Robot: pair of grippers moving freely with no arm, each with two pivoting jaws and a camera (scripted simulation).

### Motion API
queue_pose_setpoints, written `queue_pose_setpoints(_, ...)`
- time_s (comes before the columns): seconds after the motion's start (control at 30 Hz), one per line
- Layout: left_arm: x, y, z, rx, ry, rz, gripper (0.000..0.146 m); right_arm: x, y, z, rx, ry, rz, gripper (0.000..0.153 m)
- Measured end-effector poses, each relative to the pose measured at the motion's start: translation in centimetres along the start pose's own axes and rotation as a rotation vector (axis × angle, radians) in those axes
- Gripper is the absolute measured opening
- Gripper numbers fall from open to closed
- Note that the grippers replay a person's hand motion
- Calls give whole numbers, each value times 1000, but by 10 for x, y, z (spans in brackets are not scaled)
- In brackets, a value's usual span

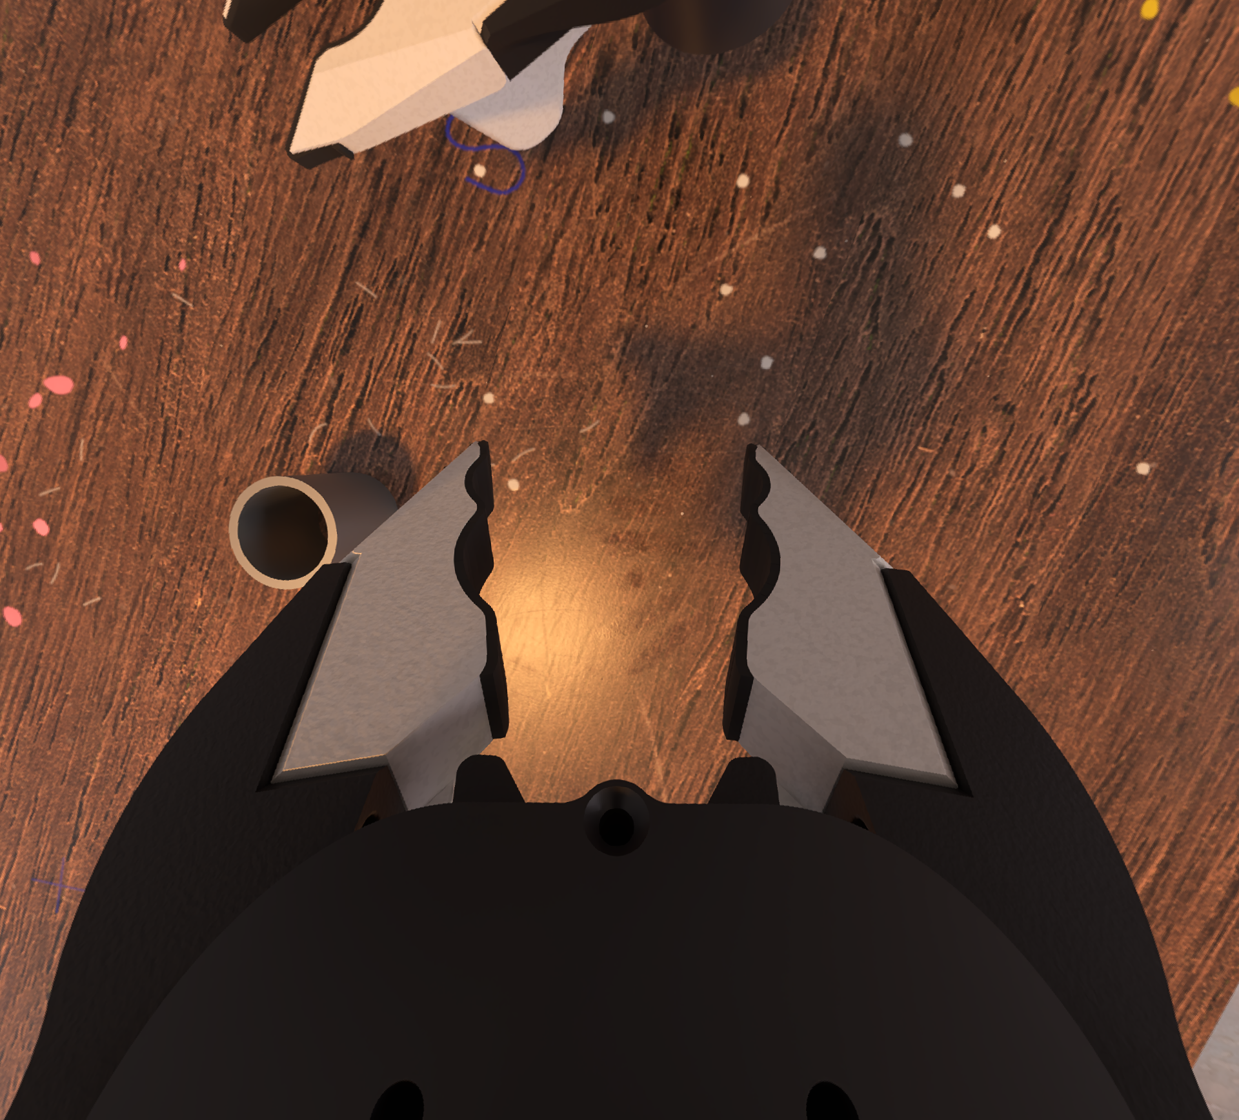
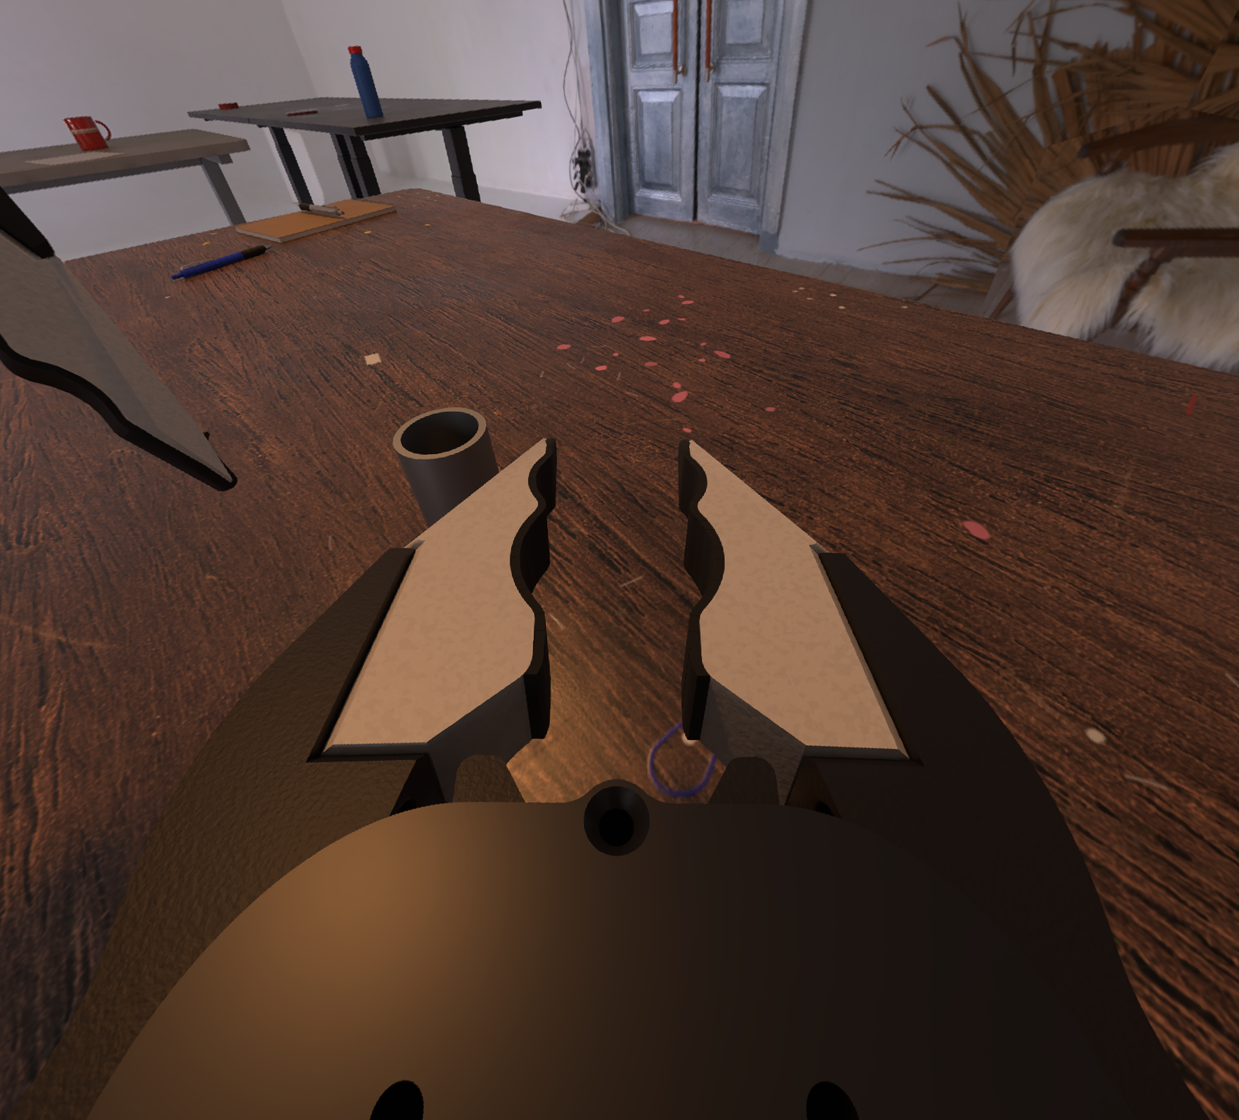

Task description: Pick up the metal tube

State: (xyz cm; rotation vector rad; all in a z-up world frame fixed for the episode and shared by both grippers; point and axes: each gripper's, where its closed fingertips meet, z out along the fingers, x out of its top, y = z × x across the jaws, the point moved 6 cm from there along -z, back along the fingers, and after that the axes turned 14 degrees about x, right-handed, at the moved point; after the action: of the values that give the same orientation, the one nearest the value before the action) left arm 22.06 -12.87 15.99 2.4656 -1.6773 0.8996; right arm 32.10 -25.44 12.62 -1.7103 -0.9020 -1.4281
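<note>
In our left wrist view, we look straight down on the dark brown wooden table [image 1: 938,350], its grain flecked with pink, white and yellow specks. Our left gripper [image 1: 617,458] hovers with its pale, notched fingers spread wide, nothing between them. The short dark metal tube [image 1: 285,531] stands upright just outside the left finger, its open rim turned toward us, partly hidden behind that finger's edge. Our right gripper [image 1: 402,62] shows at the top, near a thin blue scribbled loop [image 1: 493,166] on the wood. In our right wrist view, the right gripper [image 2: 617,451] is also parted and empty, tilted low over the tabletop [image 2: 938,484]. The tube [image 2: 442,458] stands just beyond and left of its left fingertip, outside the gap. One finger of the left gripper [image 2: 100,364] enters at the left edge. Farther off lie a blue pen [image 2: 218,262] and a brown notebook [image 2: 315,220]; grey panelled doors [image 2: 697,55] close the room behind.
</note>
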Motion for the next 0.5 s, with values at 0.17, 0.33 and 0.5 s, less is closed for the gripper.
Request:
queue_pose_setpoints(0.17,-3,-3,-1,7,21,-8,76,0,-1,0,-2,-3,-7,36)
queue_pose_setpoints(0.33,-4,-21,-27,-20,112,-74,97,1,0,-1,-5,7,-4,36)
queue_pose_setpoints(0.5,-23,-75,-46,140,195,-280,93,2,0,-1,-7,12,-4,36)
